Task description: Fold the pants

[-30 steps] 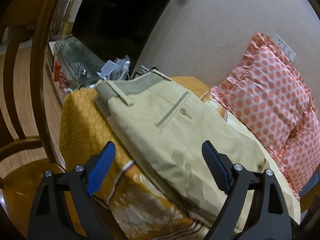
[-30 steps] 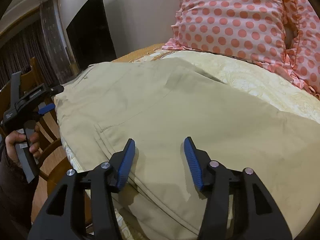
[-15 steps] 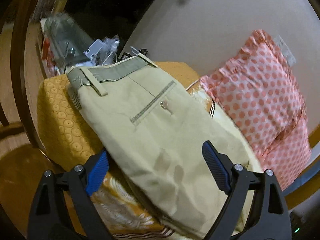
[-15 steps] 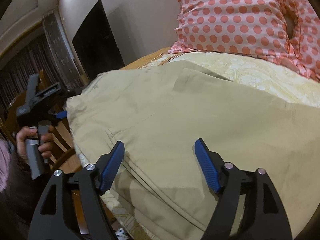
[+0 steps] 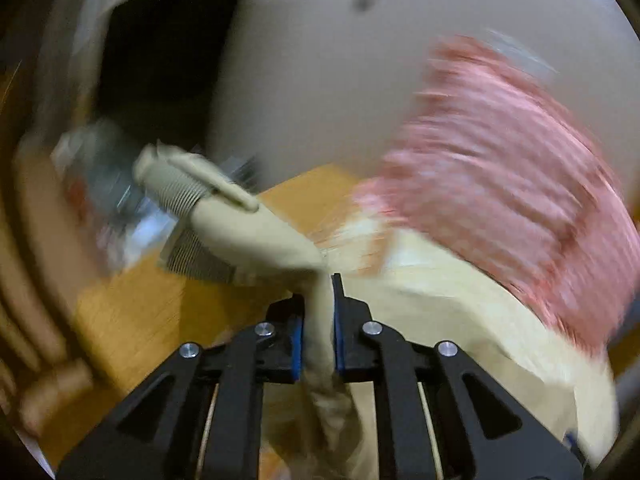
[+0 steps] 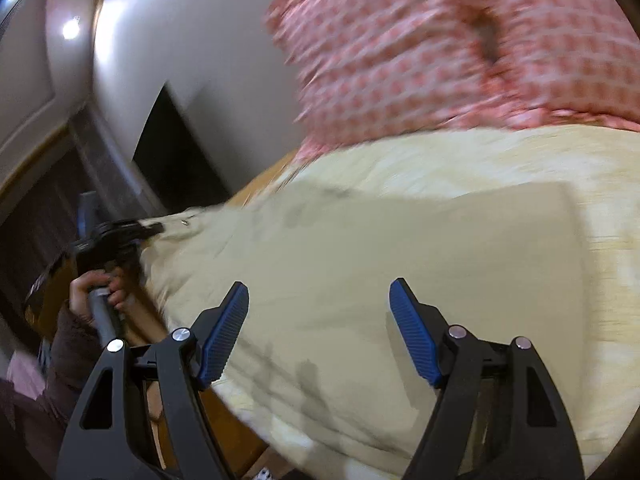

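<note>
**Left tongs pinch the pants at the bed's edge; right tongs gape above the cloth**

Left wrist view: the picture is smeared by motion blur. The left gripper (image 5: 319, 332) has its two blue-lined fingers drawn close together, with a bunched fold of the khaki pants (image 5: 256, 232) clamped between them. From that pinch the cloth rises away toward the upper left, where the striped inner waistband (image 5: 176, 192) and a belt loop show, lifted off the orange bedspread (image 5: 132, 312). To the right, more of the pale fabric lies over the bed's surface. Behind it, at the far side of the bed, a pink pillow (image 5: 500, 168) stands against the beige wall (image 5: 340, 80); its pattern is too blurred to read here. A dark panel (image 5: 160, 80) fills the upper left.

Right wrist view: the right gripper (image 6: 320, 332) has its fingers spread wide, nothing between them, and it hovers over the pants (image 6: 360, 260), which are spread flat across the near part of the bed. Whether the blue pads (image 6: 224, 332) touch the cloth I cannot tell. At the bed's left edge, the left gripper (image 6: 120, 236) shows as a black tool with its tip on the pants' end, held by the person's left hand (image 6: 96, 288) in a dark sleeve. A cream cover (image 6: 520, 160) lies beyond the pants, and the pink spotted pillow (image 6: 440, 48) leans at the far side.
</note>
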`<state>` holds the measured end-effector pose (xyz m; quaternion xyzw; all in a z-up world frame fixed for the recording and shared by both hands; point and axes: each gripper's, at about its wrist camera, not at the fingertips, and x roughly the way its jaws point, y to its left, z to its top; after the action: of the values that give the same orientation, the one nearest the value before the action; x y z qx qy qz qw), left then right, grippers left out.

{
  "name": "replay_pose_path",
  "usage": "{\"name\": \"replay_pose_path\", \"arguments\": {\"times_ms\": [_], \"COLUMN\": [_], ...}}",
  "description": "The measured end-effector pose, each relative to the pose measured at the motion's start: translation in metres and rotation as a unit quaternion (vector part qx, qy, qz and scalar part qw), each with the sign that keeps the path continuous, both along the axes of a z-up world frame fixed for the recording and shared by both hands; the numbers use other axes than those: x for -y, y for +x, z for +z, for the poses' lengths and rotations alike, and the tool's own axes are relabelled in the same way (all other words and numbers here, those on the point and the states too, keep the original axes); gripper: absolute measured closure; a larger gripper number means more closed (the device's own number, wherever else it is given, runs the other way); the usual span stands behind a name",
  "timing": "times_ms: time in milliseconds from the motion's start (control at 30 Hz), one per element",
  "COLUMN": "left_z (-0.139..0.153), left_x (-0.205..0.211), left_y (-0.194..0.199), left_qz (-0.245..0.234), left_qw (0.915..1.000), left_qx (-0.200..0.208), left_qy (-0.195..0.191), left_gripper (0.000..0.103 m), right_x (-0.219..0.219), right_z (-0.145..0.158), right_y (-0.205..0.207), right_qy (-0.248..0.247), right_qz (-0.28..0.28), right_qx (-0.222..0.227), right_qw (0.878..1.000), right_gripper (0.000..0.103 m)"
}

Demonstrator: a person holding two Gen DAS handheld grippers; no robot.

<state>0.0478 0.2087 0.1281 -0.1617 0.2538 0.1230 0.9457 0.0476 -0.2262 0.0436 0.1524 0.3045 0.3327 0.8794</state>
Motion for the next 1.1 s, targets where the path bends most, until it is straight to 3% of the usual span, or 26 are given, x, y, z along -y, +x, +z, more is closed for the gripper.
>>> {"name": "replay_pose_path", "arguments": {"times_ms": [100, 167, 200, 267, 300, 367, 433, 467, 533, 567, 633, 700, 767, 800, 900, 933, 1033, 1100], "left_z": [0.035, 0.038, 0.029, 0.005, -0.018, -0.050, -0.074, -0.081, -0.086, -0.087, -0.083, -0.070, -0.051, -0.041, -0.037, -0.041, -0.065, -0.078], "left_x": [0.096, 0.164, 0.202, 0.245, 0.269, 0.291, 0.302, 0.303, 0.299, 0.298, 0.297, 0.287, 0.268, 0.252, 0.190, 0.174, 0.133, 0.125], "left_y": [0.004, -0.004, -0.010, -0.018, -0.024, -0.033, -0.038, -0.040, -0.045, -0.047, -0.053, -0.059, -0.055, -0.044, 0.007, 0.025, 0.075, 0.099], "left_qz": [-0.129, -0.241, -0.303, -0.374, -0.413, -0.456, -0.483, -0.485, -0.478, -0.479, -0.485, -0.495, -0.478, -0.452, -0.358, -0.335, -0.292, -0.295], "left_qw": [0.9869, 0.9619, 0.9428, 0.9152, 0.8956, 0.8690, 0.8521, 0.8494, 0.8528, 0.8528, 0.8510, 0.8534, 0.8698, 0.8857, 0.9313, 0.9395, 0.9473, 0.9411], "left_qx": [0.037, 0.052, 0.047, 0.023, 0.000, -0.030, -0.061, -0.067, -0.062, -0.061, -0.062, -0.055, -0.030, -0.023, -0.045, -0.063, -0.130, -0.160], "left_qy": [0.089, 0.119, 0.131, 0.149, 0.166, 0.190, 0.193, 0.196, 0.200, 0.199, 0.191, 0.155, 0.120, 0.103, 0.052, 0.034, -0.021, -0.039], "left_gripper": [0.092, 0.092, 0.091, 0.091, 0.091, 0.091, 0.091, 0.091, 0.091, 0.090, 0.080, 0.054, 0.039, 0.036, 0.035, 0.035, 0.038, 0.038], "right_x": [0.044, 0.067, 0.080, 0.100, 0.110, 0.122, 0.132, 0.135, 0.140, 0.140, 0.141, 0.133, 0.124, 0.118, 0.109, 0.107, 0.102, 0.101], "right_z": [0.005, 0.006, 0.006, 0.004, 0.001, -0.005, -0.012, -0.015, -0.020, -0.021, -0.026, -0.029, -0.029, -0.029, -0.030, -0.031, -0.032, -0.032], "right_y": [0.000, 0.001, 0.000, -0.001, -0.001, 0.001, 0.005, 0.010, 0.018, 0.021, 0.029, 0.041, 0.049, 0.054, 0.069, 0.073, 0.082, 0.085], "right_qy": [0.028, 0.041, 0.052, 0.071, 0.083, 0.100, 0.117, 0.124, 0.143, 0.150, 0.166, 0.157, 0.119, 0.094, 0.072, 0.067, 0.040, 0.036], "right_qz": [-0.065, -0.101, -0.121, -0.144, -0.155, -0.165, -0.170, -0.168, -0.160, -0.157, -0.151, -0.135, -0.131, -0.128, -0.112, -0.110, -0.113, -0.109], "right_qx": [0.005, 0.002, -0.002, -0.010, -0.018, -0.034, -0.058, -0.070, -0.088, -0.092, -0.111, -0.132, -0.138, -0.140, -0.154, -0.155, -0.155, -0.159], "right_qw": [0.997, 0.994, 0.991, 0.987, 0.984, 0.981, 0.977, 0.975, 0.973, 0.972, 0.968, 0.969, 0.975, 0.977, 0.979, 0.979, 0.981, 0.981], "right_gripper": [0.028, 0.028, 0.028, 0.028, 0.028, 0.028, 0.028, 0.028, 0.026, 0.020, 0.019, 0.019, 0.024, 0.027, 0.040, 0.046, 0.054, 0.055]}}
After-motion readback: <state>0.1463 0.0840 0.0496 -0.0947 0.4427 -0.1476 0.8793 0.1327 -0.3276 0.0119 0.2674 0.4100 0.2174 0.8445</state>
